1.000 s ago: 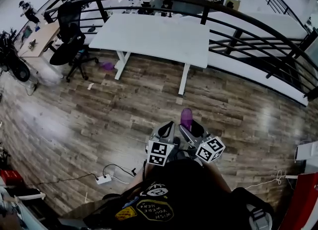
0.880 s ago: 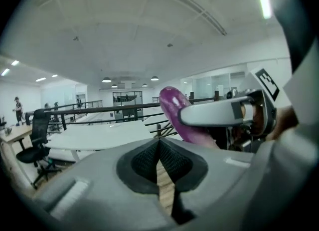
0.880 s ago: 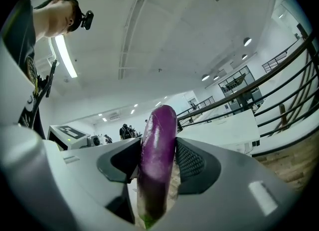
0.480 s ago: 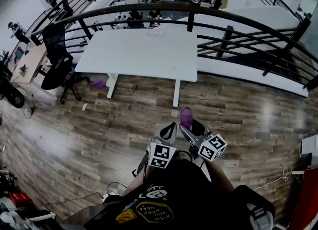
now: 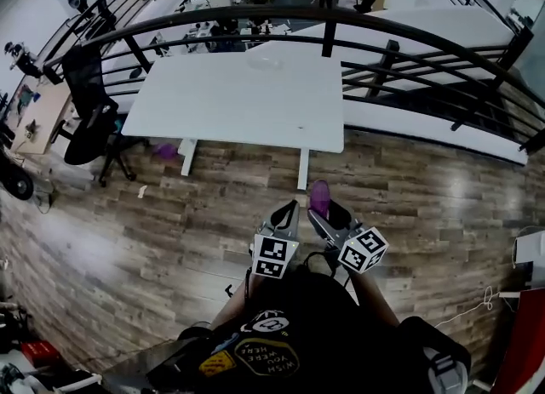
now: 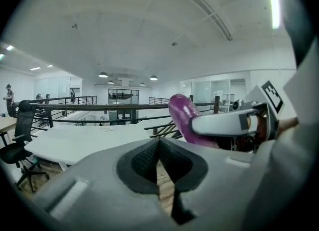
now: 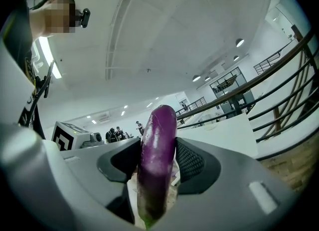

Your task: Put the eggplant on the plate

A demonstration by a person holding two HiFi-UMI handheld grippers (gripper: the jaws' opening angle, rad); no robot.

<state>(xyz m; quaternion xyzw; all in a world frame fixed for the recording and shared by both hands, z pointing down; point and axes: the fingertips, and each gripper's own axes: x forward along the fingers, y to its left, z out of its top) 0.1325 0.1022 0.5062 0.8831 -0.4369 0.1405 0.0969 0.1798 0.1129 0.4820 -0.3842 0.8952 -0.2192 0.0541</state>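
A purple eggplant (image 5: 320, 199) stands upright between the jaws of my right gripper (image 5: 328, 212), which is shut on it. The right gripper view shows the eggplant (image 7: 158, 145) filling the gap of that gripper (image 7: 157, 162), tip upward. Just left of it, my left gripper (image 5: 289, 208) is held close to my body, its jaws shut with nothing between them (image 6: 158, 147). The eggplant (image 6: 180, 114) also shows in the left gripper view at the upper right. A pale round dish, possibly the plate (image 5: 265, 59), lies on the far part of the white table (image 5: 247, 94).
Both grippers hang over wooden floor (image 5: 170, 214), a short way from the table's near edge. A black railing (image 5: 409, 35) curves behind and to the right of the table. A black office chair (image 5: 85, 107) stands at the left. A white box (image 5: 530, 249) sits at the right edge.
The white table has come nearer in the head view as I moved forward. Both grippers keep the same pose, the right one still holding the eggplant.
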